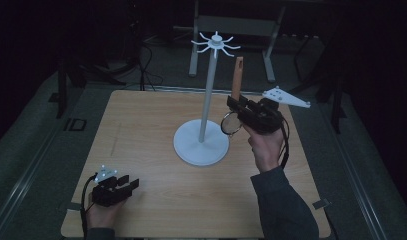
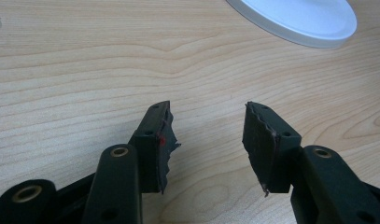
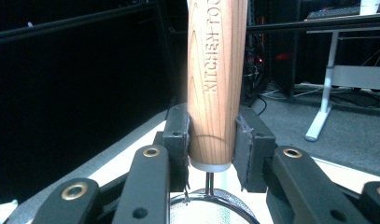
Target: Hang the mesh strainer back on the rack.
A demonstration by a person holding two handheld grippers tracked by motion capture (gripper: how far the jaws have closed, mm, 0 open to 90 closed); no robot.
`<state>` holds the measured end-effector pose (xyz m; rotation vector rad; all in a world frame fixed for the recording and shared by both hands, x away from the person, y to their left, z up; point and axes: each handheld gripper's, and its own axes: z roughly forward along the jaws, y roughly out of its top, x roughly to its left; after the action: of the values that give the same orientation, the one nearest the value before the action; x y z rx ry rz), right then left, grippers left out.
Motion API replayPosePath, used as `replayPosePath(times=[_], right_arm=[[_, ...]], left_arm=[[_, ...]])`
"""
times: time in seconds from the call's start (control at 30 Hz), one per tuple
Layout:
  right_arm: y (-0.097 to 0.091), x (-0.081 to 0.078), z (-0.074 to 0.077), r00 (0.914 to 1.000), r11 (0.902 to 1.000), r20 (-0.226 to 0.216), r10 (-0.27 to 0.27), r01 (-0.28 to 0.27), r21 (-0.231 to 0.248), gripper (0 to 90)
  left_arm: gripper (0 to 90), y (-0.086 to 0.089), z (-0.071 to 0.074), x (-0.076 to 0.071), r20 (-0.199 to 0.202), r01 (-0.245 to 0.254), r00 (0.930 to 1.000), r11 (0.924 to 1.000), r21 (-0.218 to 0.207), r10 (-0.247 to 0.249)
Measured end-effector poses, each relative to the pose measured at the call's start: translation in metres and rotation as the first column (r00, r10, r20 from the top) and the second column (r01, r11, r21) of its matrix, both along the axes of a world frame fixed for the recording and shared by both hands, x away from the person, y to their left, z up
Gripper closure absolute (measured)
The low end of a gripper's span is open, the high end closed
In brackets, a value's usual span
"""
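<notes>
2 grippers are showing in the high view, the left gripper (image 1: 122, 187) resting near the table's (image 1: 156, 195) front corner and the right gripper (image 1: 239, 106) lifting a wooden-handled strainer (image 1: 235, 100) beside the white stand (image 1: 203, 131), while the left gripper view is showing jaws spread over bare wood and the right gripper view is showing jaws pinching the handle (image 3: 216, 84) upright.
</notes>
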<state>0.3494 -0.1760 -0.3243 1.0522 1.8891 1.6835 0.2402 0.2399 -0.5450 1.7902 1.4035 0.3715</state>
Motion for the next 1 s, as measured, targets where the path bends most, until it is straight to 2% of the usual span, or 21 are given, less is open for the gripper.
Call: replayPosePath(times=[0.43,1.0], right_arm=[[0.001,0.007,0.005,0.9996,0.9985,-0.012,0.024,-0.023,0.049,68.7],[0.010,0.014,0.011,0.9986,0.9964,-0.012,0.051,-0.050,0.069,68.8]], left_arm=[[52.6,0.001,0.000,0.000,0.003,-0.001,1.0000,1.0000,-0.002,0.001],[52.6,0.001,0.000,0.000,0.002,-0.004,1.0000,1.0000,-0.006,0.004]])
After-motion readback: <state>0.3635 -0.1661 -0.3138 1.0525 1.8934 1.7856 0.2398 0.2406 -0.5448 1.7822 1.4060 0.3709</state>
